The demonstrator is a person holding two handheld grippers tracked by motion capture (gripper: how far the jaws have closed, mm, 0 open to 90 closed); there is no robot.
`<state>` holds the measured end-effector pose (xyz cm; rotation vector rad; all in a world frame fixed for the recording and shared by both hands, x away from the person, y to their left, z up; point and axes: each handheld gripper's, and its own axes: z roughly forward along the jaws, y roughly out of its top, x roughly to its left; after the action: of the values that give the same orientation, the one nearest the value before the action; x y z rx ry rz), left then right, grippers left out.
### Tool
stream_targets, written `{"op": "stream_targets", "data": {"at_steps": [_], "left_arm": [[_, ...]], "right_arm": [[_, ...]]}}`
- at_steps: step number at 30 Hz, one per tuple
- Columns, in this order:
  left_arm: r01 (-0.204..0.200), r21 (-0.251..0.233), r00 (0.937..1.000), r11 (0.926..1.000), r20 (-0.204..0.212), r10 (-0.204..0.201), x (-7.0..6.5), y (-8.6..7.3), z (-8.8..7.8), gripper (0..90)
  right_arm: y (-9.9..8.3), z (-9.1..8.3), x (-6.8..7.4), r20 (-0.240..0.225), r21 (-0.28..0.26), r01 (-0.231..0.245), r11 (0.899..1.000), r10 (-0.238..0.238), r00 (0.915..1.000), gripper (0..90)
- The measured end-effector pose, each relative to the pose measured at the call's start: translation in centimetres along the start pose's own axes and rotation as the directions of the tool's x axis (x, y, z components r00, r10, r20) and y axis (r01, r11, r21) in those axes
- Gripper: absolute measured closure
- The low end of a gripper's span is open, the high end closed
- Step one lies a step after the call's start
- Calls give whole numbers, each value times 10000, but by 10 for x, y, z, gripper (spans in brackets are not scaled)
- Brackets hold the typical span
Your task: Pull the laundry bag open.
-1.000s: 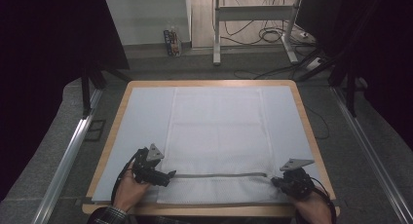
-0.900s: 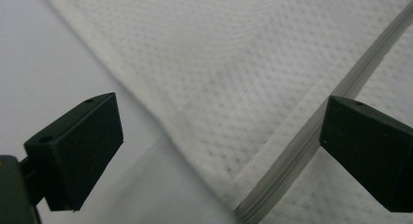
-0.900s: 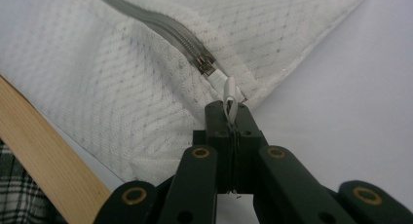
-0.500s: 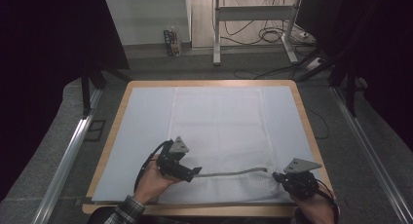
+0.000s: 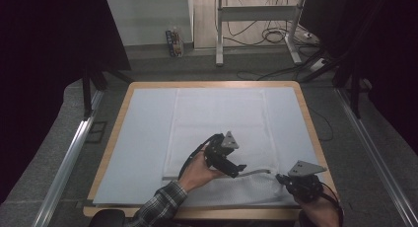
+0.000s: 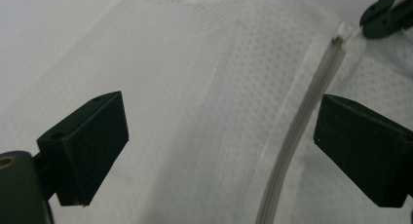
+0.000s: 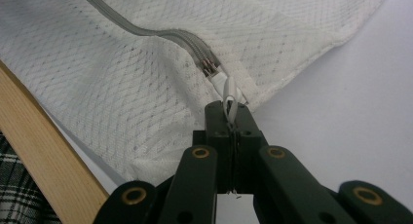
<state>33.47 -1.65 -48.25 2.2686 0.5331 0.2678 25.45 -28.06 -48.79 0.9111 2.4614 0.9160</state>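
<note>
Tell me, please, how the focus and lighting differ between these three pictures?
High view: the surroundings are dark, only the table is well lit. Left gripper view: the mesh bag and its zipper look soft and smeared. Right gripper view: sharp on the zipper pull, with the black tool in the foreground dim.

High view above near table edge, facing forward and down, both gripper views close over mesh bag [image 5: 222, 138].

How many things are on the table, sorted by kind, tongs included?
White mesh zipper bag: 1
White table mat: 1
Black tongs: 2, the left tongs open above the bag, the right tongs shut on the zipper pull
Total: 4
</note>
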Motion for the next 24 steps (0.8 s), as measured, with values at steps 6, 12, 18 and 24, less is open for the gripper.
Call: {"op": "stream_targets", "data": {"at_steps": [6,12,18,24], "left_arm": [[-363,-86,9990,9993,253,365,-9,21,21,60],[-591,-120,9971,9982,471,596,-23,40,45,60],[-849,44,9941,9964,678,844,-31,42,56,58],[-698,17,9966,9976,430,697,-32,42,65,51]], "right_arm": [[0,0,0,-3,-27,57,10000,-57,10000,879],[0,-2,0,-4,-141,144,9998,-144,9999,879],[1,-4,0,-21,-237,93,9997,-93,10000,879],[1,-3,1,-33,-229,132,9997,-133,9999,879]]}}
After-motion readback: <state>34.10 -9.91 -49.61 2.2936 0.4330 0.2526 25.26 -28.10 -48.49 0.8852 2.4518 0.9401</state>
